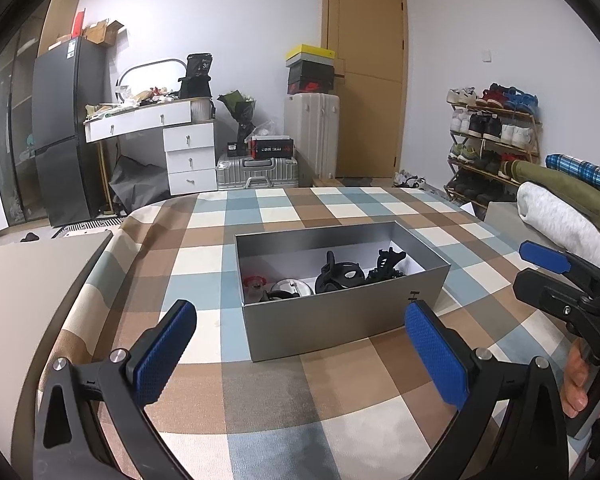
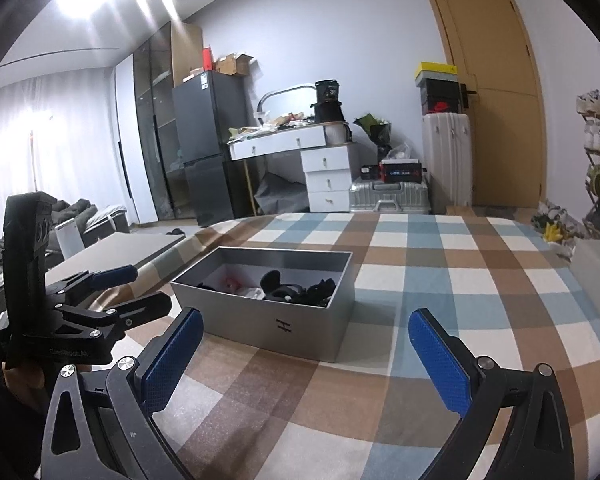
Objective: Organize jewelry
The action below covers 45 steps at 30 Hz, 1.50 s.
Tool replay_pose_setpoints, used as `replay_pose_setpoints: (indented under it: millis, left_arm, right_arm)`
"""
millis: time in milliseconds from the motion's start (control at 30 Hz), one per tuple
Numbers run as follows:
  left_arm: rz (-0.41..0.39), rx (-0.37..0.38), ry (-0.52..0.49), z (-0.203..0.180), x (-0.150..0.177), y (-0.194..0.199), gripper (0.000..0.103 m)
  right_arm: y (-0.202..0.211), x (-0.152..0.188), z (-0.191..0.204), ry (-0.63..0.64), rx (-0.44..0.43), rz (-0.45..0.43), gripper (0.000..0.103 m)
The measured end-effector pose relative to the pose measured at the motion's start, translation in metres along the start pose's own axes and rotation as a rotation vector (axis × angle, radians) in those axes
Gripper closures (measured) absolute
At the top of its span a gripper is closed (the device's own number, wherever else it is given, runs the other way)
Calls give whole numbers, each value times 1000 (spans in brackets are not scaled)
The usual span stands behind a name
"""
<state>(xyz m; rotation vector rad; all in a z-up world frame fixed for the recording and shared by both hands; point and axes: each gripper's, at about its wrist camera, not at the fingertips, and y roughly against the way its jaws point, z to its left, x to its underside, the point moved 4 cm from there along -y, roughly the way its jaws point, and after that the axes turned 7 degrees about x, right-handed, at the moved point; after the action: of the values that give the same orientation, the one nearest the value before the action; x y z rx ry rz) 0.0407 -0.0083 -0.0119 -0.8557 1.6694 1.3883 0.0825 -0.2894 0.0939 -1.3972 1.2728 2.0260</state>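
Note:
A grey open box (image 1: 324, 320) (image 2: 236, 316) rests on the checked tablecloth. Inside it lie black hair clips (image 1: 384, 266) (image 2: 320, 290), a silver bangle (image 1: 290, 290) and a small red-topped piece (image 1: 254, 282) (image 2: 232, 282). My left gripper (image 1: 300, 320) hovers open in front of the box's near wall, nothing between its blue pads. My right gripper (image 2: 304, 328) is open too, low over the cloth beside the box's end wall, holding nothing. Each gripper shows in the other's view: the right one (image 1: 540, 276) at the right edge, the left one (image 2: 128, 288) at the left.
The checked table (image 1: 300, 408) (image 2: 440, 280) spreads around the box. A folded white and green bundle (image 1: 556, 216) lies at its right side. A grey surface (image 1: 28, 276) adjoins the left. Beyond are a fridge, a white dresser, suitcases, a shoe rack and a door.

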Motion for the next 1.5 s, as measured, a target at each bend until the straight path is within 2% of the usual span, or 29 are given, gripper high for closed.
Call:
replay_pose_setpoints:
  millis: [1500]
  left_arm:
    - [-17, 1, -3, 0, 0, 1, 1]
  right_arm:
    - [0, 0, 1, 7, 2, 3, 0]
